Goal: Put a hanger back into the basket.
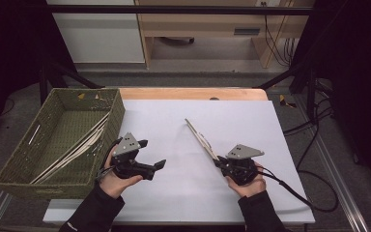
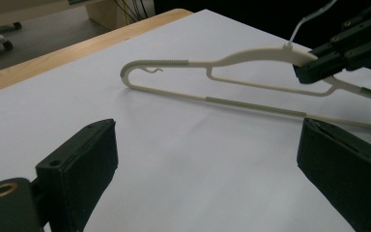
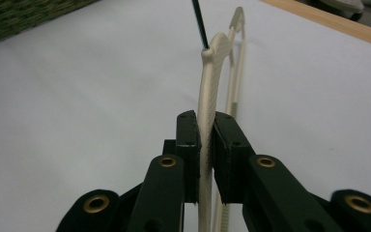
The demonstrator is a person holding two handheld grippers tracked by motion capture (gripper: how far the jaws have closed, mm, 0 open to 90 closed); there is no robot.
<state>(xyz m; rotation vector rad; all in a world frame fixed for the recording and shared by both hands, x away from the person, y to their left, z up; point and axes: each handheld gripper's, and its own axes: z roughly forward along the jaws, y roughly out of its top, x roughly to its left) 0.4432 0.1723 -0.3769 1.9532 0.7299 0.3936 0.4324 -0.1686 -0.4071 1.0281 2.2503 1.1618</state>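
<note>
High view, left to right: green woven basket (image 1: pixel 19 159) at the table's left edge with a few pale hangers (image 1: pixel 72 147) lying inside. Next, left gripper (image 1: pixel 150 155) just right of the basket, jaws spread wide, nothing between them, only white table cover (image 1: pixel 174 193) underneath. Further right, cream plastic hanger (image 1: pixel 200 137), long axis slanting from the right gripper (image 1: pixel 218 162) up and leftward toward the far side of the table. Right gripper clamped tight on the hanger's near end. Right gripper view: hanger (image 3: pixel 207 121) pinched edge-on between both pads, running straight away from the jaws, dark hook (image 3: pixel 199 21) poking upward.
</note>
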